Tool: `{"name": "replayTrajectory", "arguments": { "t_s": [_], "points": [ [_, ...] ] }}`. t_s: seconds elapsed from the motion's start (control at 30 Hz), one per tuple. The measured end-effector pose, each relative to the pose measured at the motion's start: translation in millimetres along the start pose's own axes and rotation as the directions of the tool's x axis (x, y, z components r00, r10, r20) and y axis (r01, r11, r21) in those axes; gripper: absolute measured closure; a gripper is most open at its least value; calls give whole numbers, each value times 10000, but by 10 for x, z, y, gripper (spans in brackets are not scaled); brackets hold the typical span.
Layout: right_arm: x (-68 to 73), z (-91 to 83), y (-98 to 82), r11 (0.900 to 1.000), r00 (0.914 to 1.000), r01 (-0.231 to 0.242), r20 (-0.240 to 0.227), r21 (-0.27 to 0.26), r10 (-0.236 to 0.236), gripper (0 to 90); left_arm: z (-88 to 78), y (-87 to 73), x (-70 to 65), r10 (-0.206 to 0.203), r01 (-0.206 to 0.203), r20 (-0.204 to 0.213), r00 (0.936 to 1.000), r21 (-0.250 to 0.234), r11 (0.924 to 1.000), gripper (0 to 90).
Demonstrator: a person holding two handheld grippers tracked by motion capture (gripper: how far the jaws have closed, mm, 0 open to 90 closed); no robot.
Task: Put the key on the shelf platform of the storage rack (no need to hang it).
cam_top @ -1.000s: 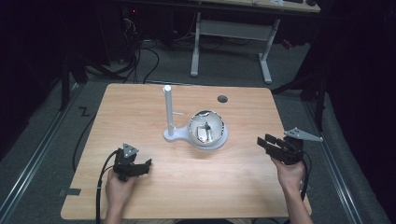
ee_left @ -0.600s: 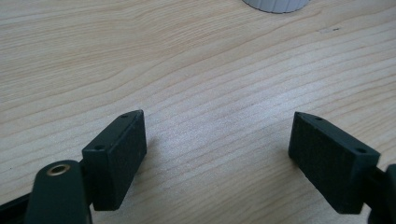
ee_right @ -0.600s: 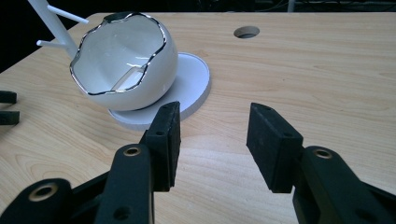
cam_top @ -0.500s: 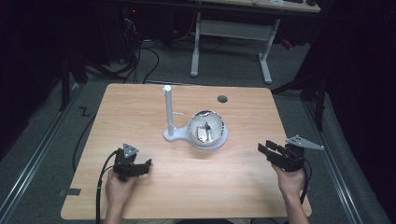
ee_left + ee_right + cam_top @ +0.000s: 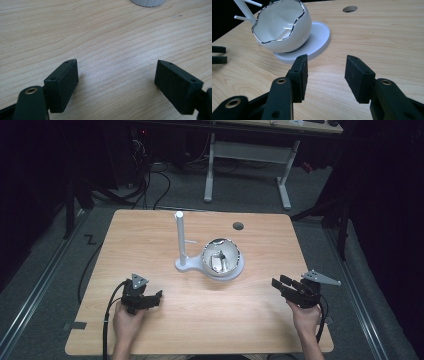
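A white bowl [image 5: 222, 258] with a jagged, silver-edged rim like a cracked eggshell sits on a flat white base [image 5: 202, 268] near the middle of the wooden surface [image 5: 150, 240]. In the right gripper view the bowl [image 5: 280, 27] tilts, its mouth turned up and toward the left tongs' side. From the high view something pale and shiny lies inside it, but what it is cannot be told.

At the base's left end a slim white post [image 5: 180, 237] stands upright, its long axis vertical, with a short peg sticking out sideways toward the bowl.

The left tongs [image 5: 150, 299] rest low at the near left of the surface, held in the person's left hand [image 5: 127, 322]; its jaws stand wide apart over bare wood, gripping nothing. The right tongs [image 5: 282, 286] sit at the near right edge in the right hand [image 5: 305, 317], aimed toward the bowl, jaws parted and empty, well apart from the base.

A round hole [image 5: 238, 226] lies in the surface beyond the bowl.
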State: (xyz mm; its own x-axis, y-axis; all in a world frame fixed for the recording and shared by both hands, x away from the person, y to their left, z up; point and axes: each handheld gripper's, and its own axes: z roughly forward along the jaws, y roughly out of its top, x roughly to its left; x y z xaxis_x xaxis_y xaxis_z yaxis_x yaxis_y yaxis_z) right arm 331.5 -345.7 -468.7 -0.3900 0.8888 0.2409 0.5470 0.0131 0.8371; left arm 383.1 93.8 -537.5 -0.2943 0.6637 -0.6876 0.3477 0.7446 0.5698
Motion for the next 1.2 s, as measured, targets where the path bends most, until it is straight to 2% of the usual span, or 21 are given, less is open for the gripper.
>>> {"name": "replayTrajectory", "arguments": {
  "t_s": [0.43, 0.67, 0.8, 0.9, 1.1, 1.17, 1.2],
  "points": [
    [38, 196, -139, 9986, 9998, -5, -178, 531, 14, 529, 0, -1, 0, 1, -1, 0, 10000, -4, 10000, 195],
    [42, 260, -181, 9978, 9999, 35, -103, 666, -28, 525, 0, -2, -2, -26, 26, -12, 10000, -5, 10000, 195],
    [71, 362, -220, 9965, 9999, 119, -87, 828, -112, 519, 0, -2, -3, -36, 36, -18, 10000, -7, 10000, 195],
    [131, 459, -235, 9938, 9987, 501, -25, 997, -501, 506, 0, -2, -3, -37, 37, -16, 10000, -7, 10000, 195],
    [196, 559, -276, 9894, 9972, 716, 100, 1266, -735, 503, -1, -2, -5, -66, 66, -40, 10000, 2, 10000, 195],
    [244, 610, -286, 9829, 9916, 1176, 371, 1415, -1240, 500, -2, -2, -4, -47, 47, -35, 10000, 0, 10000, 195],
    [244, 610, -286, 9829, 9916, 1176, 371, 1415, -1240, 500, -2, -3, -5, -56, 56, -35, 10000, 5, 10000, 195]
  ]
}}
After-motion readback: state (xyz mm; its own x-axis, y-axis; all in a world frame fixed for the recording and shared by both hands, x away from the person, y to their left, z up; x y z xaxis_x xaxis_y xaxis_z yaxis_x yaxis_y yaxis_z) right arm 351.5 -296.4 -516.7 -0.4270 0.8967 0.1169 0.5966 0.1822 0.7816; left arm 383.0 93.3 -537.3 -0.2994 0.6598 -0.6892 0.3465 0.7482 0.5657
